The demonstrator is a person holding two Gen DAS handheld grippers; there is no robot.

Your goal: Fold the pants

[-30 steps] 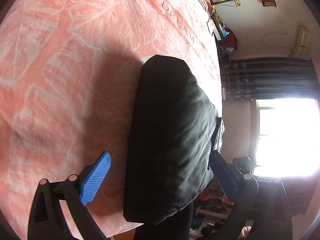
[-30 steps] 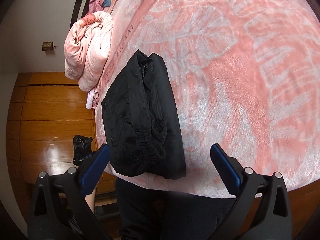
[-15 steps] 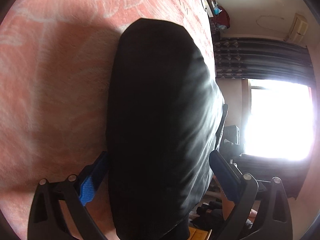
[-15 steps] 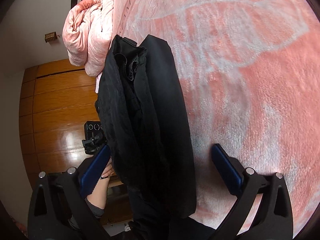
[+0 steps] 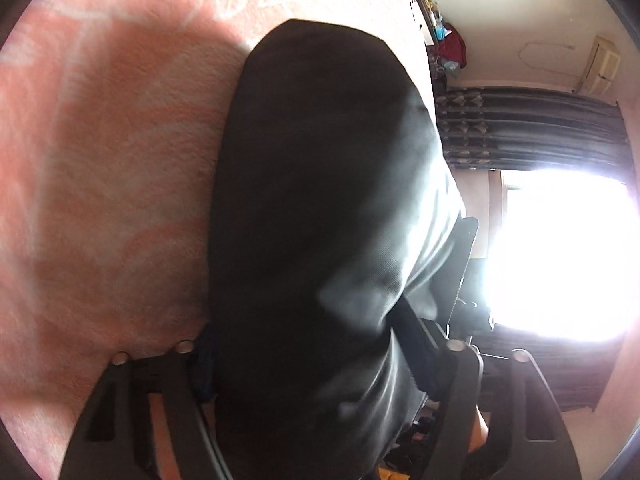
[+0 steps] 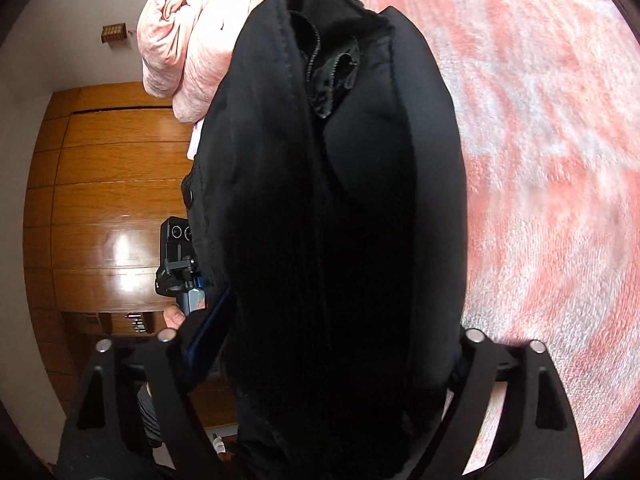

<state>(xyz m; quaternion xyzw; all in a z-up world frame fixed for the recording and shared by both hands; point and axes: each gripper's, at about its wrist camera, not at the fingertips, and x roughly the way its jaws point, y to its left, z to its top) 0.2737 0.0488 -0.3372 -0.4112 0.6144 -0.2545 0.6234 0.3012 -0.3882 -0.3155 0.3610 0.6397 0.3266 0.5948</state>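
Folded black pants (image 5: 320, 208) lie at the near edge of a pink bed blanket (image 5: 100, 160), long axis running away from both grippers; the left gripper (image 5: 316, 364) and right gripper (image 6: 336, 356) each straddle one end. Both jaws are closing around the bundle; whether the pads press yet, I cannot tell.

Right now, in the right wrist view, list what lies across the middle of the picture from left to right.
Wooden wardrobe → left gripper, seen from its camera end → folded black pants → pink blanket.
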